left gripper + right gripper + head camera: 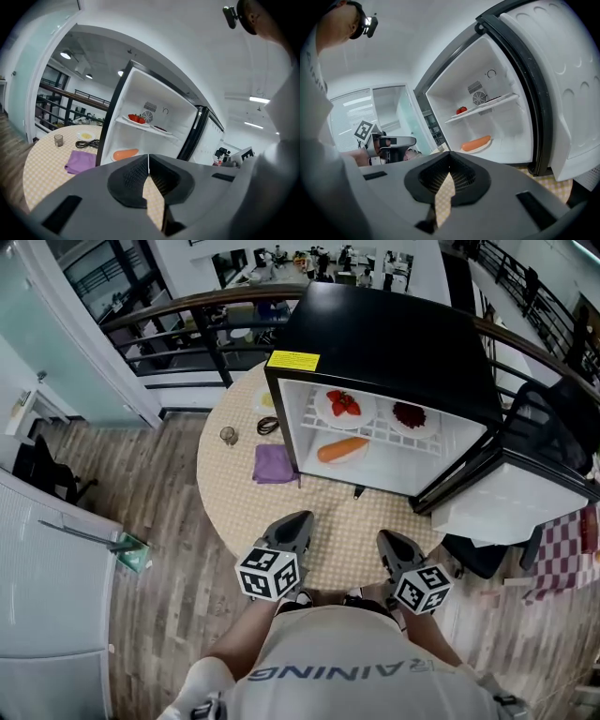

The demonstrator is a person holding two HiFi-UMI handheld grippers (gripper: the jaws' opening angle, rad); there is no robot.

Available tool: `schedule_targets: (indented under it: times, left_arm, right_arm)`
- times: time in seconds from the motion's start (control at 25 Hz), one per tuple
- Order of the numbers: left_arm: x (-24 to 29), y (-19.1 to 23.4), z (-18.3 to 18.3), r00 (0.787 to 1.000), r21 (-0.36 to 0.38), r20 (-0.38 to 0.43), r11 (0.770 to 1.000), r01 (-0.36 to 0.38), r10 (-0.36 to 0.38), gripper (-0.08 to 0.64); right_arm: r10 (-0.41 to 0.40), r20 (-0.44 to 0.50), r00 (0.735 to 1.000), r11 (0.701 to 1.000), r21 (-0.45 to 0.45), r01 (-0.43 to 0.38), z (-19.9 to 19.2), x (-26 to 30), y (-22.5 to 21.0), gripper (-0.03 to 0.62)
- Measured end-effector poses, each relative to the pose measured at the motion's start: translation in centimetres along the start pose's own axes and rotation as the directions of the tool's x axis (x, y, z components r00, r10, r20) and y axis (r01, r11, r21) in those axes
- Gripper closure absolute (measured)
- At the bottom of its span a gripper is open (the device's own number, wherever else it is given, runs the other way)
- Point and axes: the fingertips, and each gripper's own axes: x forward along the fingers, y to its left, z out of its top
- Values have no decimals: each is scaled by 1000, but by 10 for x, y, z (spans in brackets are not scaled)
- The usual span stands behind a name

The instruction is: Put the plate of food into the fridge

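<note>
Plate in fridge, well beyond right claw

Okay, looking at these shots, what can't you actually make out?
- Head view, label on the fridge: print too small to read.
- Head view, dark food inside: too small to name.
- Head view, glass: too small to show whether it holds anything.

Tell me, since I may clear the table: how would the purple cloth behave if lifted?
The purple cloth lies rumpled, so it probably droops limply and weighs little. Pushed on the table, it likely bunches rather than slides.
</note>
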Motion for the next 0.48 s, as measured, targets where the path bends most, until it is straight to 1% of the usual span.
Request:
schedule_targets:
  times: [0.12, 0.24, 0.48]
  left_arm:
    - [-14, 7, 10, 999, 14, 38, 999, -34, 33, 543]
    - [-21, 17, 17, 997, 6, 54, 998, -58, 58, 544]
    - [-26, 25, 19, 996, -6, 60, 998, -69, 69, 543]
  right_arm:
    - [14, 3, 1000, 999, -34, -14, 5, 7, 6, 569]
    - [22, 16, 1000, 999, -45, -21, 12, 11, 8, 569]
    - [33, 18, 999, 999, -41, -32, 13, 16, 12, 569]
